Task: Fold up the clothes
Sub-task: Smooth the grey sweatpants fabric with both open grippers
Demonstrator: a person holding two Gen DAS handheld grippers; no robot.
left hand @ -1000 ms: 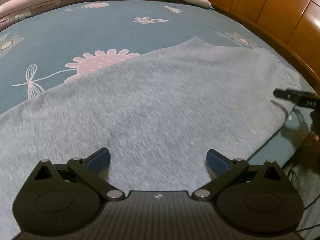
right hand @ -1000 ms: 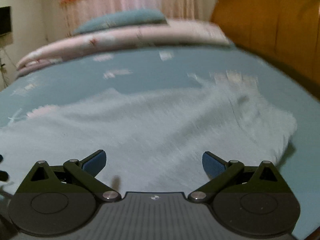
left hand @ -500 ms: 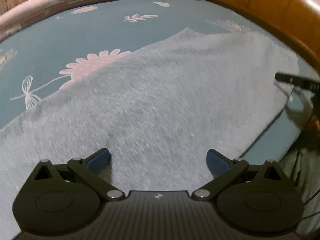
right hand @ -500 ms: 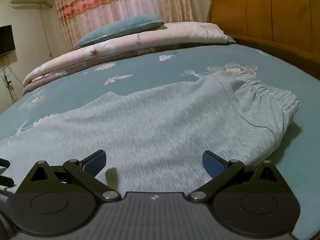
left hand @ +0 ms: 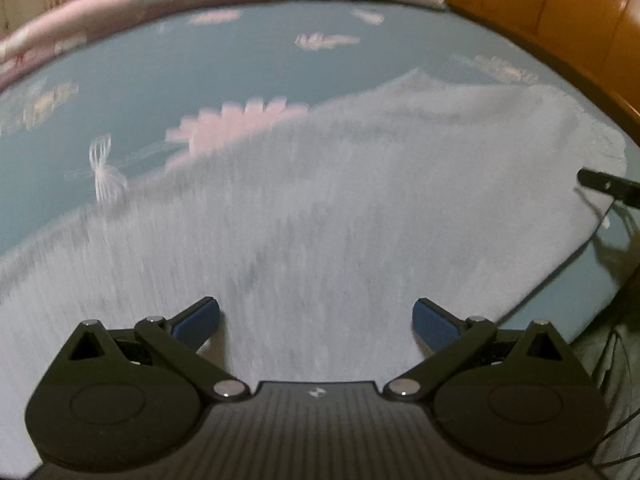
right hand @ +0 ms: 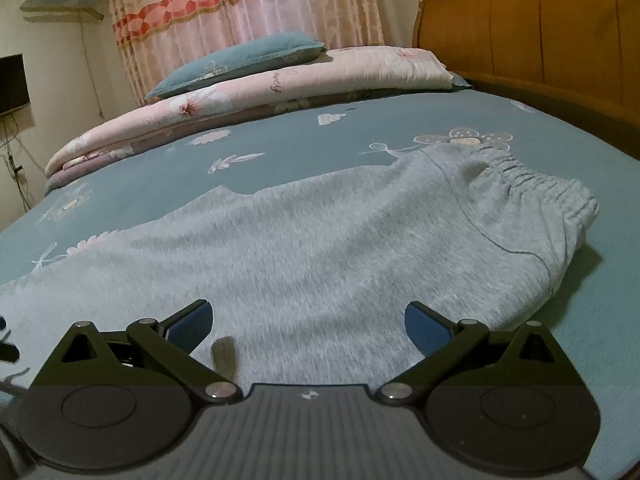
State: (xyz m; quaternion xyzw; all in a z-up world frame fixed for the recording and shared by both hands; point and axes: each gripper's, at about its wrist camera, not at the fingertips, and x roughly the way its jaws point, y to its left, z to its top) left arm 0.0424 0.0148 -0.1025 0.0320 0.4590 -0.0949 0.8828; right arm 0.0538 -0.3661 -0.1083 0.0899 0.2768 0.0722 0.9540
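Observation:
Grey sweatpants (right hand: 320,248) lie flat across the teal flowered bed sheet (right hand: 304,140), with the gathered elastic waistband (right hand: 532,184) at the right end. They also fill the left wrist view (left hand: 340,216), which is blurred. My left gripper (left hand: 316,320) is open and empty, low over the near edge of the pants. My right gripper (right hand: 308,322) is open and empty, low over the pants near the waist end. A tip of the right gripper (left hand: 608,186) shows at the right edge of the left wrist view.
A folded pink quilt (right hand: 256,96) with a teal pillow (right hand: 236,60) on it lies at the far side of the bed. A wooden headboard (right hand: 540,32) stands at the right. Curtains (right hand: 240,4) hang behind. The bed's near edge runs just below the grippers.
Both views have tilted up, so more of the far bed and room shows. The pants have not moved. Both grippers stay open.

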